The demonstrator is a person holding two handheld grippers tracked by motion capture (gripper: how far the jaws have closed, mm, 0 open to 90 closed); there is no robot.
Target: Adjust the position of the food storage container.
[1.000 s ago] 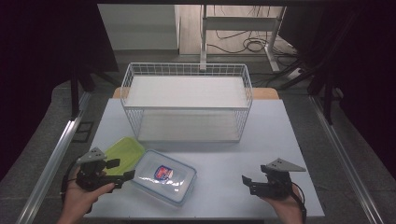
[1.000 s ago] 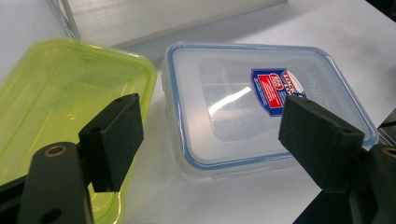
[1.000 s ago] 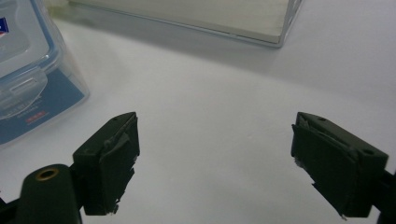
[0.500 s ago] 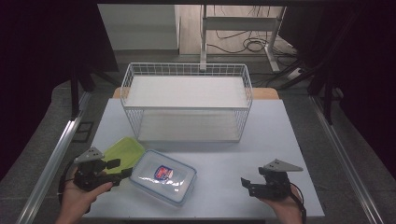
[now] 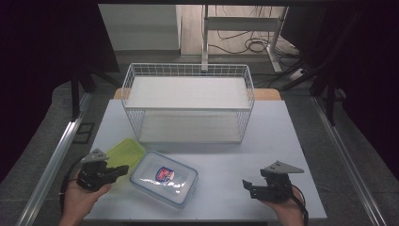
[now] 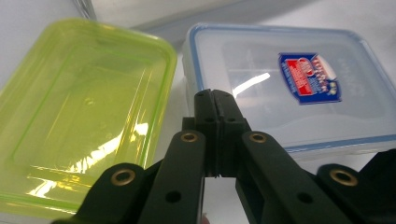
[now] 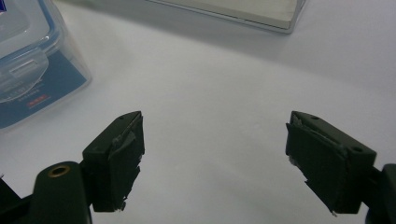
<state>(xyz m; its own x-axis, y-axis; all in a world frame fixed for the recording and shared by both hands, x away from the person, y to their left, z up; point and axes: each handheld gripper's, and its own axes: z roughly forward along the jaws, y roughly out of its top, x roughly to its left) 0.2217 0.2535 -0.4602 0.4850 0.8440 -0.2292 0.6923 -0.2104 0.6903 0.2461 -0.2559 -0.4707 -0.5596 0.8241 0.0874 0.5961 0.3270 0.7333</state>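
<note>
A clear lidded food box with a blue seal and a red-blue label lies at the table's front left; it shows in the left gripper view and in the right gripper view. A yellow-green translucent container lies beside it on its left. My left gripper is shut with nothing between its jaws, its tips hovering over the gap between the two containers. My right gripper stands open above bare table at the front right.
A white wire basket with a pale board in it stands across the middle of the white table, and its lower edge shows in the right gripper view. Metal rails run along both table sides. Cables lie on the floor behind.
The left hand and its gripper have drifted slightly back toward the table's near-left corner. The right gripper has barely moved.
</note>
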